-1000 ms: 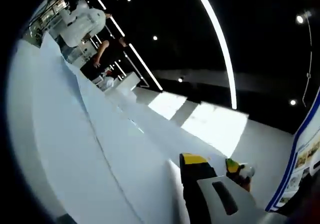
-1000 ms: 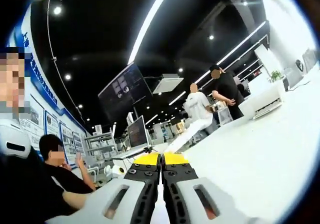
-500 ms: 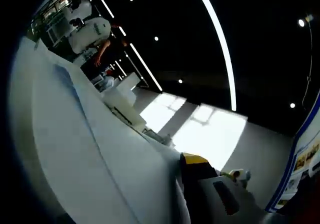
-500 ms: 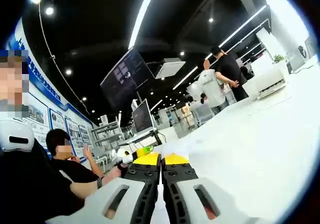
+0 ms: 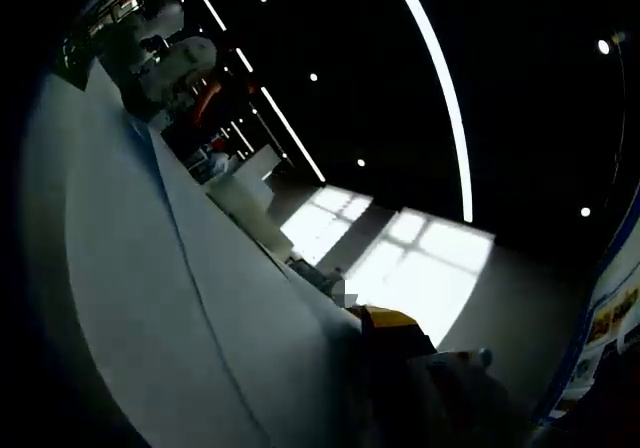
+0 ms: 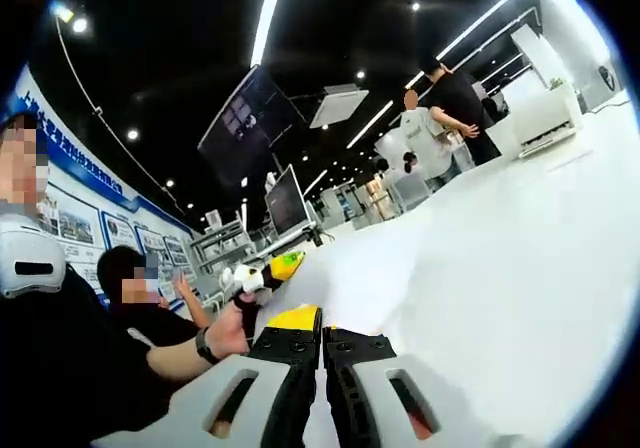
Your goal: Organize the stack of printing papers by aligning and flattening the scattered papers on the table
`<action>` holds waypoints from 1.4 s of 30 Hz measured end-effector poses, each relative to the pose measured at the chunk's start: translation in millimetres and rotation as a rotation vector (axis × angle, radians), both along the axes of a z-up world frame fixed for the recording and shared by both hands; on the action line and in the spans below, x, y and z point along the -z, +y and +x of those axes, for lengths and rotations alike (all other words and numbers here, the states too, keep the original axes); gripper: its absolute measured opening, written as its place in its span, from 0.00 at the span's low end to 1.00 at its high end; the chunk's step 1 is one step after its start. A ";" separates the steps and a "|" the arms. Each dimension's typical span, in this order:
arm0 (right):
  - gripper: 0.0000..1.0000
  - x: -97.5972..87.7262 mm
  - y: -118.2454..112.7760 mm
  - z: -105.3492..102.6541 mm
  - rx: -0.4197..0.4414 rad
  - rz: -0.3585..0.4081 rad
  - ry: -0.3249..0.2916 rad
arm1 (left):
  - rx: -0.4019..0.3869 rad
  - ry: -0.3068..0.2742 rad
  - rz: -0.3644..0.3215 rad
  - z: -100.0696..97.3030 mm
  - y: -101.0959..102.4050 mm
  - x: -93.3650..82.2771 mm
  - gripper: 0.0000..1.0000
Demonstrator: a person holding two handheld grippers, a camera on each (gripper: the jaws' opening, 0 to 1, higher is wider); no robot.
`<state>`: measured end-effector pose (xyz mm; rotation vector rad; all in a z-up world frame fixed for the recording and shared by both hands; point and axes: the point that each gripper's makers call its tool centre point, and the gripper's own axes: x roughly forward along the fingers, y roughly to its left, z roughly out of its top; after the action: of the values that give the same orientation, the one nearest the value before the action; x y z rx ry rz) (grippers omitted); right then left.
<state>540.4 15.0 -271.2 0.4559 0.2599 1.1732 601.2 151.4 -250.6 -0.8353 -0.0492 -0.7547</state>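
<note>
Right gripper view: your right gripper (image 6: 320, 340) has its jaws pressed together on the near edge of the papers (image 6: 500, 268), which spread ahead and rightward | left gripper view: your left gripper (image 5: 392, 330) sits against the papers' (image 5: 150, 298) edge, grip unreadable

My right gripper (image 6: 322, 318) has pale grey jaws with black inner pads and yellow tips. My left gripper (image 5: 385, 320) shows a yellow tip over dark, shadowed grey. The printing papers (image 5: 170, 298) are plain white, bluish in shade, and the table (image 6: 500, 268) is white.
</note>
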 end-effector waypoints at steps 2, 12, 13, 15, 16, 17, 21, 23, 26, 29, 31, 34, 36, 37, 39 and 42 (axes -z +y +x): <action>0.00 4.5 1.6 -0.4 -0.009 -0.009 0.009 | 0.001 -0.001 0.000 -0.4 -0.3 -0.1 0.19; 0.00 16.6 9.9 -8.2 -0.059 -0.085 -0.002 | 0.002 -0.003 -0.001 -0.4 0.0 -0.3 0.19; 0.00 18.0 10.7 -8.9 -0.069 -0.089 0.000 | 0.002 -0.003 -0.002 -0.4 0.3 -0.4 0.19; 0.00 21.1 11.9 -10.9 -0.090 -0.100 0.011 | 0.002 -0.003 -0.004 -0.4 0.3 -0.5 0.19; 0.00 21.4 11.8 -11.7 -0.093 -0.102 0.011 | 0.002 -0.002 -0.002 -0.5 0.2 -0.3 0.19; 0.00 21.8 11.8 -12.1 -0.099 -0.101 0.014 | 0.003 -0.003 -0.002 -0.7 0.1 -0.5 0.19; 0.00 24.0 13.0 -15.8 -0.127 -0.106 0.026 | 0.003 -0.003 -0.002 -1.1 -0.3 -0.6 0.19; 0.00 25.5 14.6 -17.6 -0.138 -0.116 0.029 | 0.003 -0.003 -0.003 -1.2 -0.3 -0.6 0.19; 0.00 29.3 18.6 -20.3 -0.150 -0.143 0.024 | 0.002 -0.004 -0.002 -1.1 -0.2 -0.5 0.19; 0.00 34.3 22.7 -21.9 -0.156 -0.181 0.012 | 0.001 -0.004 -0.002 -0.7 0.1 -0.5 0.19; 0.00 38.3 25.8 -22.0 -0.153 -0.211 -0.002 | 0.001 -0.004 -0.002 -0.5 0.2 -0.5 0.19; 0.00 40.4 29.3 -22.9 -0.161 -0.225 -0.007 | 0.000 -0.004 -0.003 -0.2 0.5 -0.5 0.19; 0.00 41.0 29.3 -21.8 -0.157 -0.229 -0.008 | 0.000 -0.004 -0.004 0.0 0.8 -0.6 0.19; 0.00 41.4 29.1 -21.3 -0.154 -0.231 -0.005 | -0.001 -0.004 -0.006 0.1 1.0 -0.7 0.19; 0.00 41.6 28.7 -20.4 -0.150 -0.230 -0.002 | 0.001 -0.004 -0.006 0.1 0.9 -0.7 0.19; 0.00 41.8 28.3 -19.5 -0.143 -0.232 -0.005 | 0.001 -0.005 -0.005 0.0 0.7 -0.7 0.19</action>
<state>520.9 43.3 -313.0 0.2339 0.4246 1.2661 601.2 152.1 -249.9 -0.8377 -0.0552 -0.7580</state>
